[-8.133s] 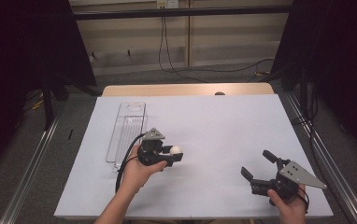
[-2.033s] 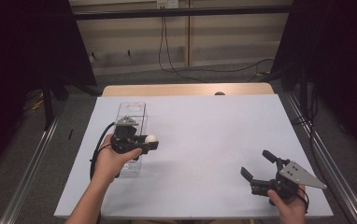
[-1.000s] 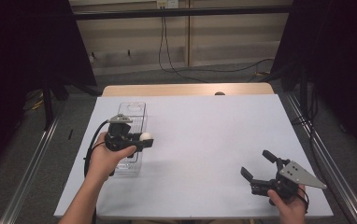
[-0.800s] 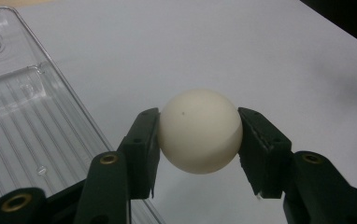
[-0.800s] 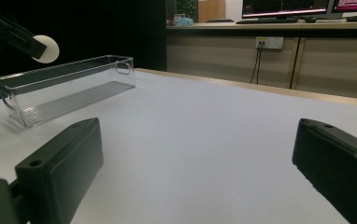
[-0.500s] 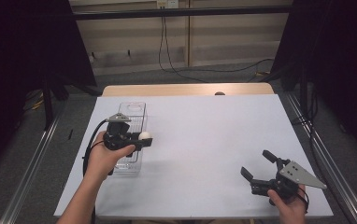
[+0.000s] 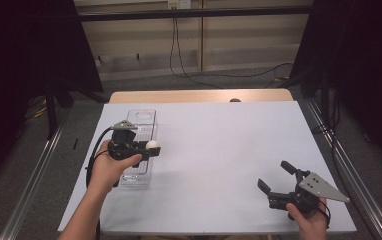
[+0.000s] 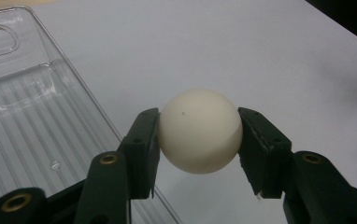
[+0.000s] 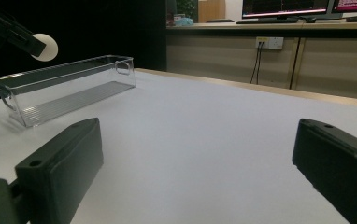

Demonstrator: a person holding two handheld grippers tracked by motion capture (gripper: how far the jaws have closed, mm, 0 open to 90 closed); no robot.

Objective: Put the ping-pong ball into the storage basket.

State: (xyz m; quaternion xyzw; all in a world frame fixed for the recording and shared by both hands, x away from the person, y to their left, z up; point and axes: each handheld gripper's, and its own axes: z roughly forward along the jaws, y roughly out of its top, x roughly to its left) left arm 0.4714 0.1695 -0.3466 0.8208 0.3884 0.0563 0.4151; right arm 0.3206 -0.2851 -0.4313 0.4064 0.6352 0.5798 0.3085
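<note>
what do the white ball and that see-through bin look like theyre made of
White ball: probably hard plastic, like a table tennis ball; smooth matte off-white shell with a soft sheen and no dent where the left gripper clamps it.

See-through bin: clear rigid plastic, likely acrylic; the table shows through it, with glossy glints on the rim, moulded floor ribs and a cut-out handle.

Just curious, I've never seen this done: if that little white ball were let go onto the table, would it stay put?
Probably not: the white ball is smooth and round, so it would likely roll. It looks light. Inside the clear tray, walls should stop it.
</note>
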